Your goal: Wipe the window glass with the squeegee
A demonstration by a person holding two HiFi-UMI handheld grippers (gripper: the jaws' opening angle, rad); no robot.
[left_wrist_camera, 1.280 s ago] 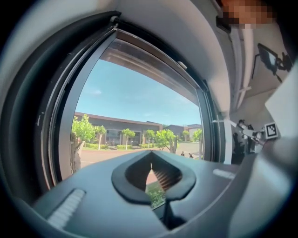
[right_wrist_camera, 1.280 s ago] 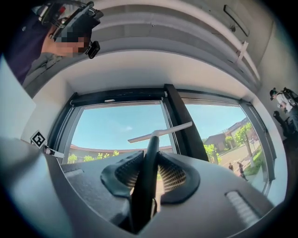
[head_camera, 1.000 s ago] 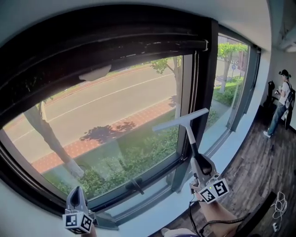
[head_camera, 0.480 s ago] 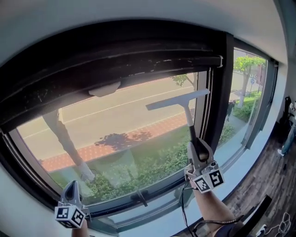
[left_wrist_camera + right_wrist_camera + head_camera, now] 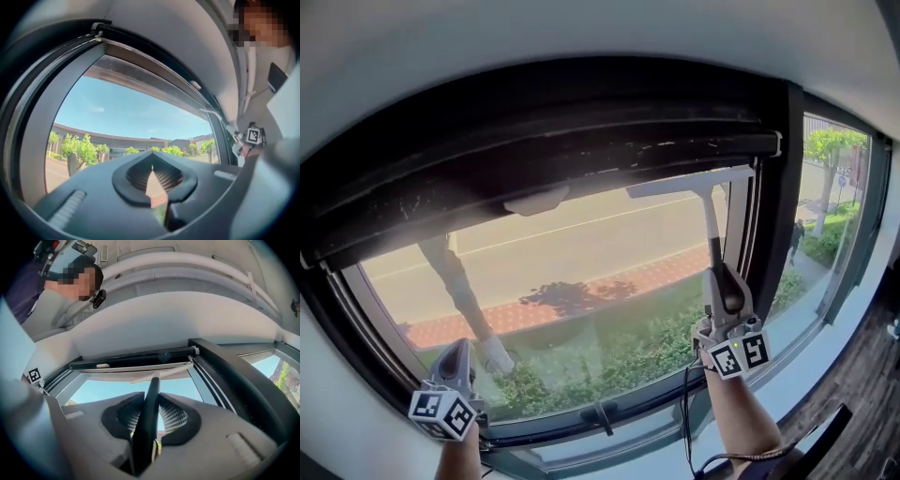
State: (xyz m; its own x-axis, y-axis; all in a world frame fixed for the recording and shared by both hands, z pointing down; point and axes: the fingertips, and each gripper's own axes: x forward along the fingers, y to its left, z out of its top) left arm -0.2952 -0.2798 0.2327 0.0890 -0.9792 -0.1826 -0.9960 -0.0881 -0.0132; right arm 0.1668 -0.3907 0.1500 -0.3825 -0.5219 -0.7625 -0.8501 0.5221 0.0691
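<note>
Your right gripper point(image 5: 724, 286) has its jaws clamped on the dark handle of the squeegee point(image 5: 711, 220), low on the stem. The pale blade lies against the window glass point(image 5: 562, 253) just under the top frame point(image 5: 581, 131), near the pane's right edge. The tool looks light and rigid: a slim stiff stem and a long flat crossbar. Held that low, it will probably twist under uneven pressure, so press squarely. The glass is smooth and hard. Your left gripper point(image 5: 457, 352) hangs low, its jaws together on nothing.
</note>
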